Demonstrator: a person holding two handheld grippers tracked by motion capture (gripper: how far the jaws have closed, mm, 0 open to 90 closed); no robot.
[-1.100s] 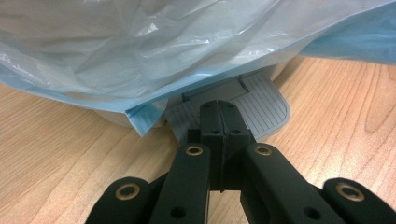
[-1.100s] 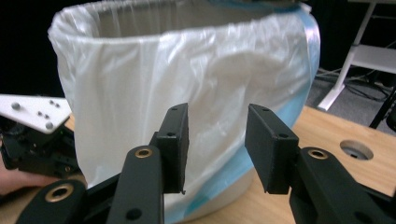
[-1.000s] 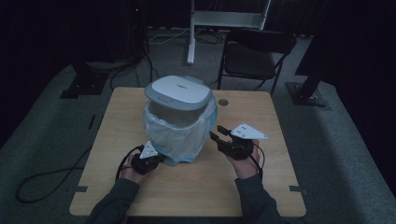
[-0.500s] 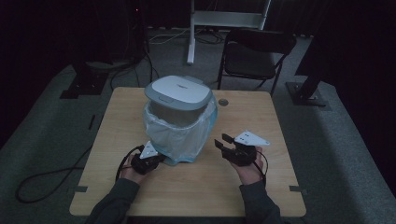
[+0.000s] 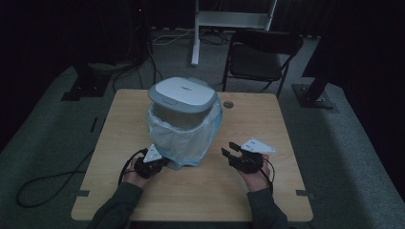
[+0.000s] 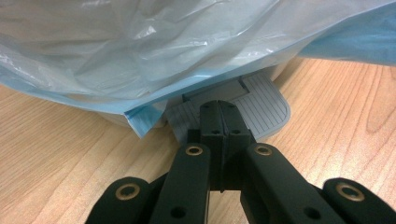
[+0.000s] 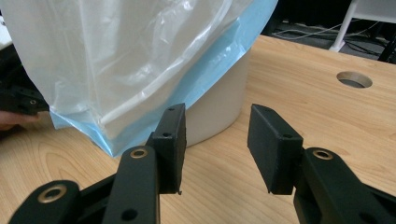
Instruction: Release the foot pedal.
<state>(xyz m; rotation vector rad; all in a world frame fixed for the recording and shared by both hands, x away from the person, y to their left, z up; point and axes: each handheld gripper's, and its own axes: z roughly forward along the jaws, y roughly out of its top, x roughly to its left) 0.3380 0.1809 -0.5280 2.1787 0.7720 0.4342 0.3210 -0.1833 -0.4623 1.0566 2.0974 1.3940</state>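
Thin glossy crinkled plastic liner [image 7: 116, 60] over smooth matt plastic bin [image 7: 219, 100], ribbed pedal [image 6: 261, 105], matt wood-grain desk [image 5: 267, 124].

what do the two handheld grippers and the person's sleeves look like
Both the left gripper and the right gripper are black, each topped by a pale grey three-cornered plate and trailing a black cable. Their jaws are flat black blocks on linkage arms with brass-coloured pivot rings. The sleeves are dark grey-green.

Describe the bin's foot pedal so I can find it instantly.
On the wooden table stands a grey-lidded bin draped in a pale blue plastic bag. At its base on the person's side, under the bag's hem, a flat grey pedal sticks out; its ribbed lines set it apart.
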